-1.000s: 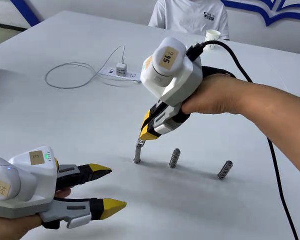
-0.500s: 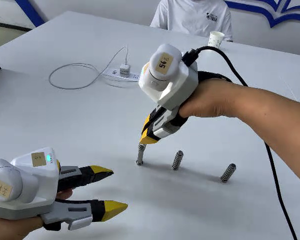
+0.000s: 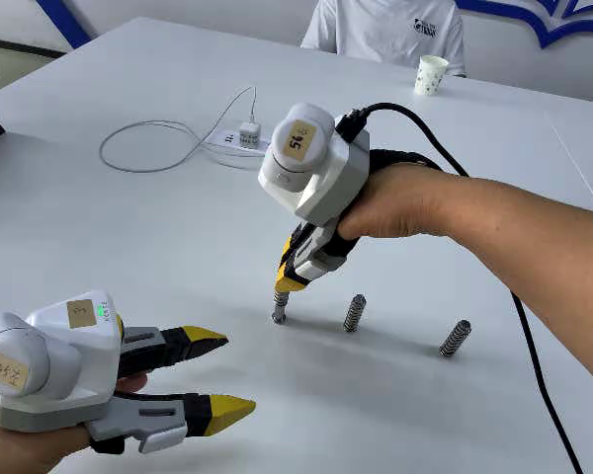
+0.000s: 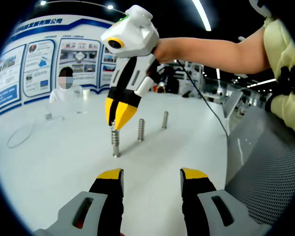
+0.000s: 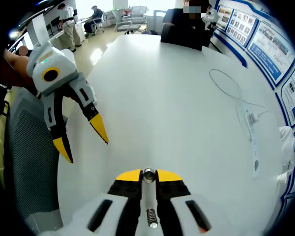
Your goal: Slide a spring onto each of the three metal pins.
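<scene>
Three metal pins stand in a row on the white table point(image 3: 128, 237). The left pin point(image 3: 280, 307) point(image 4: 115, 141) carries a spring under my right gripper point(image 3: 284, 284) point(image 4: 117, 118), which points down and is shut on the spring point(image 5: 150, 215); the pin's round end point(image 5: 148, 174) shows between the yellow tips. On the middle pin point(image 3: 354, 313) point(image 4: 141, 130) and the right pin point(image 3: 456, 338) point(image 4: 164, 119) a spring sits along the whole length. My left gripper point(image 3: 229, 374) point(image 4: 152, 174) point(image 5: 81, 132) hovers open and empty at the near left, well short of the pins.
A power strip with a plugged charger point(image 3: 243, 143) and a looped white cable point(image 3: 138, 148) lies at the back. A paper cup point(image 3: 432, 74) stands near a seated person point(image 3: 385, 30) at the far edge. The right gripper's black cable point(image 3: 534, 346) trails to the right.
The right gripper has moved down along the left pin, and the spring with it. The left gripper has stayed in place, open.
</scene>
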`<state>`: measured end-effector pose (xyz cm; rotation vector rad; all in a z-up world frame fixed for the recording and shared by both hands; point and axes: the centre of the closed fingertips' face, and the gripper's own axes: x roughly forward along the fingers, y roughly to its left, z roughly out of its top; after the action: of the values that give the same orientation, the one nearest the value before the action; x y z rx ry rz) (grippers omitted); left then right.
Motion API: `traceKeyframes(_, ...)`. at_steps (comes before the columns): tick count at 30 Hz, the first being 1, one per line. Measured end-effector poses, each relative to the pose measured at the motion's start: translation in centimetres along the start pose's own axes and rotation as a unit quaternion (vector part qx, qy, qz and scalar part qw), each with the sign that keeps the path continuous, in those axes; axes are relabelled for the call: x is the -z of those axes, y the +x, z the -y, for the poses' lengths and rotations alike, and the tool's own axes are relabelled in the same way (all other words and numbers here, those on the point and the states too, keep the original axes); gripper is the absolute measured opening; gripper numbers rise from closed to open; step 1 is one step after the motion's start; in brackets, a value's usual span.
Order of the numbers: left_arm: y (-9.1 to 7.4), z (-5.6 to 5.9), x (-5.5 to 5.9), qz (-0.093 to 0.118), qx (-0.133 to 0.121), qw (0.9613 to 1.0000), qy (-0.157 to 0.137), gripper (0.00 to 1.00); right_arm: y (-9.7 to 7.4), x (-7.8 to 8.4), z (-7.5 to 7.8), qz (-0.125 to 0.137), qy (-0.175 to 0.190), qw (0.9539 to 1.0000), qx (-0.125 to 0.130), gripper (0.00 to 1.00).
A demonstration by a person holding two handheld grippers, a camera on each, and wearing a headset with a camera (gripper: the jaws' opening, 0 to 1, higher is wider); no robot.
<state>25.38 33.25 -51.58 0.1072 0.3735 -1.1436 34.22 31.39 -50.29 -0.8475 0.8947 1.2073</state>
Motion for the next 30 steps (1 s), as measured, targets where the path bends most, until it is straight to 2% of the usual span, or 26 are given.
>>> traceKeyframes(22,0.0,-0.3,0.4,-0.002,0.000,1.0000,-0.006,0.47,2.4,1.0,0.6,-0.006,0.015,0.9998,0.012,0.12)
traceKeyframes(30,0.0,-0.4,0.4,-0.002,-0.001,1.0000,-0.007,0.47,2.6,0.9,0.6,-0.003,0.012,0.9998,0.013,0.12)
